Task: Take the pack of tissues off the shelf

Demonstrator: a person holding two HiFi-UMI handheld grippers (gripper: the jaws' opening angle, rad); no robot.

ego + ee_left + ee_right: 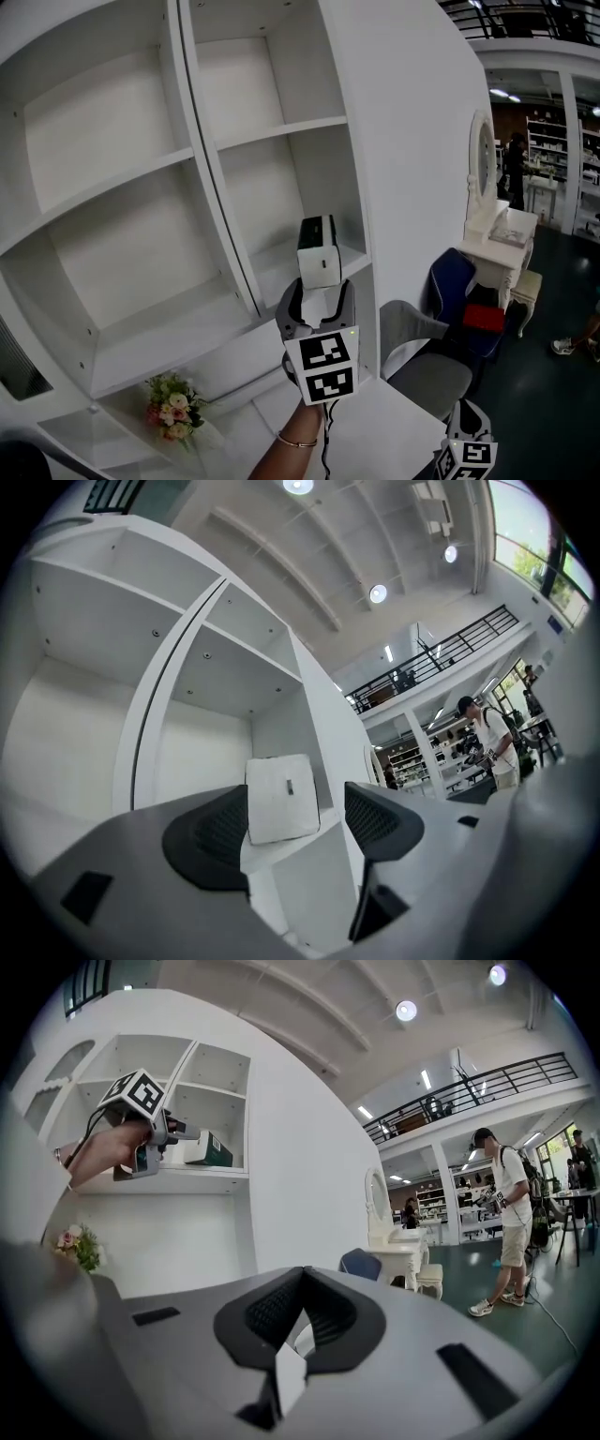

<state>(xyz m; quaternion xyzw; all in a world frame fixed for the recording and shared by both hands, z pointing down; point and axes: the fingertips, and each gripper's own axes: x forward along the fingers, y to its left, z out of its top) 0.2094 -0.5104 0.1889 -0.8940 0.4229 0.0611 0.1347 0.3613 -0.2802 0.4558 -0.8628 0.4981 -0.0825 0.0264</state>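
The pack of tissues (319, 251) is a soft, rectangular block: white wrapper, dark top band, a small dark mark on its face. It stands upright on a right-hand board of the white, smooth-panelled shelf (272, 272), near the front edge. The left gripper (322, 291) is released, its ribbed black pads apart on either side of the pack. The right gripper (302, 1312) hangs low, clenched and empty.
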